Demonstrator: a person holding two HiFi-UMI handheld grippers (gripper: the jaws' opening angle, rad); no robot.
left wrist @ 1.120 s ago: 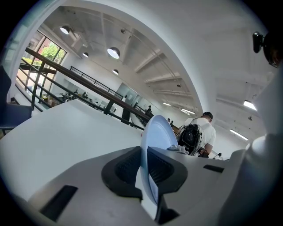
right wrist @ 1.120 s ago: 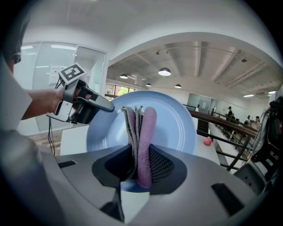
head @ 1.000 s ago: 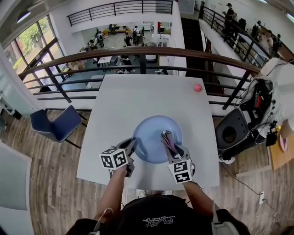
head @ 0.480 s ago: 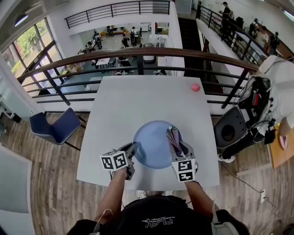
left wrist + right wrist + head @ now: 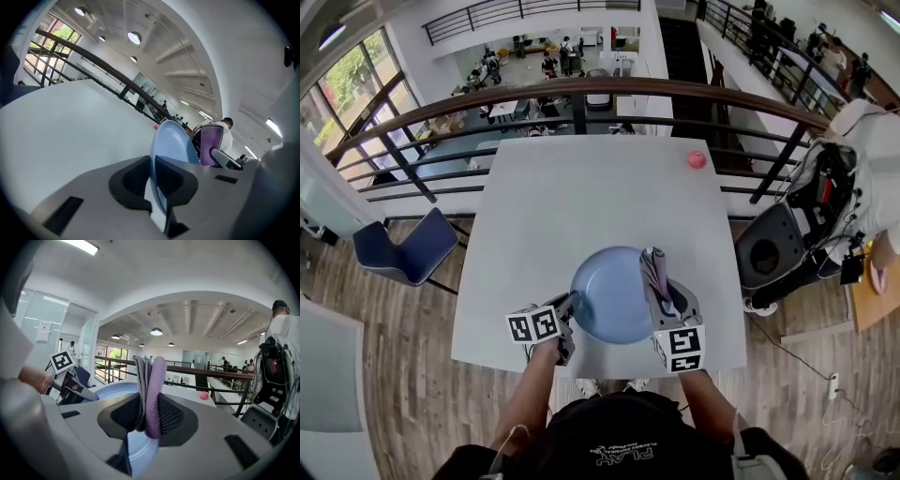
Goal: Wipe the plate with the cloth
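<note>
Both are clamping: left hand-held gripper [image 5: 153,176] tightening on the rim of the round pale-blue plate [image 5: 605,295], right hand-held gripper [image 5: 149,414] sweeping the folded purple cloth [image 5: 152,380] rimward, mid-wipe.

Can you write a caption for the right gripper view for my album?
Right gripper shut on a folded purple cloth, with the blue plate behind it.

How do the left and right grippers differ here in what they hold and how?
The left gripper pinches the rim of the blue plate, and its jaws have just been closing on it. The right gripper clamps a folded purple cloth. The left gripper grips a thin hard edge, while the right gripper grips a thick soft bundle that sticks out past its jaws. Both are shut on something.
</note>
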